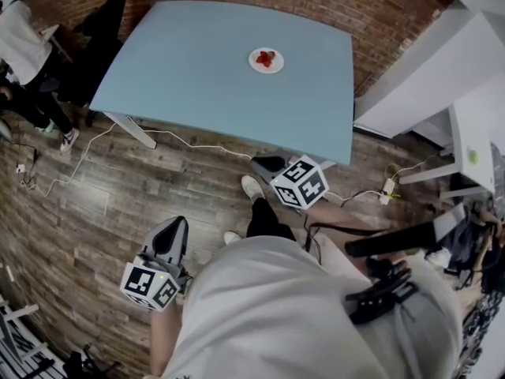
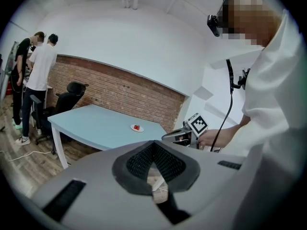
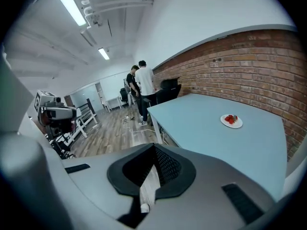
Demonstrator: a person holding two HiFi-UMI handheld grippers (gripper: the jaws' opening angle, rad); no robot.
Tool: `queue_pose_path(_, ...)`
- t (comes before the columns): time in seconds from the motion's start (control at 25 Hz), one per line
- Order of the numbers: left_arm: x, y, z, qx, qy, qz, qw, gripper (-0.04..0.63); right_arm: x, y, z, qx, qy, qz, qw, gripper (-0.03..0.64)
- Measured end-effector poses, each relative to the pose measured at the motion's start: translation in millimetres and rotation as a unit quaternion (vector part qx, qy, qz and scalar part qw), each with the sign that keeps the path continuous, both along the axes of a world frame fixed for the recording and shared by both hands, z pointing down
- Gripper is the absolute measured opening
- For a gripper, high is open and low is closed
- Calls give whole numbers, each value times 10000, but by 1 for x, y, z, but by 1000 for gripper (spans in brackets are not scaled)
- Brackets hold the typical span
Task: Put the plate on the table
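Head view looks down on a pale blue table standing on a wood floor. Short of it, the left gripper and right gripper are both clenched on nothing. The white plate sits on the tabletop, well apart from both, carrying red food.

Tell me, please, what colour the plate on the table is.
The plate is white, with something red on it; the head view shows it best.
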State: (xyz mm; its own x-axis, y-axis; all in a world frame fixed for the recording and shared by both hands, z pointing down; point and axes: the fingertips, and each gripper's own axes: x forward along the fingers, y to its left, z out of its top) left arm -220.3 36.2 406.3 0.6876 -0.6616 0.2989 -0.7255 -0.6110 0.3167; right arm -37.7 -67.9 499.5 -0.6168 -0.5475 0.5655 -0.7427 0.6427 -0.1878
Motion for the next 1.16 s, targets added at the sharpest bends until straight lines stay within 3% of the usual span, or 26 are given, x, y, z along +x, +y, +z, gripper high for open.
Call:
queue_pose_path(0.68, -10, 19, 0, 22, 58, -192, 9998, 0, -44, 44, -23, 209, 83, -876, 9959, 8)
queue_pose_path(1.16, -14, 19, -2, 43, 80, -194, 9998, 1, -51, 46, -31, 324, 177, -1014, 9942, 8)
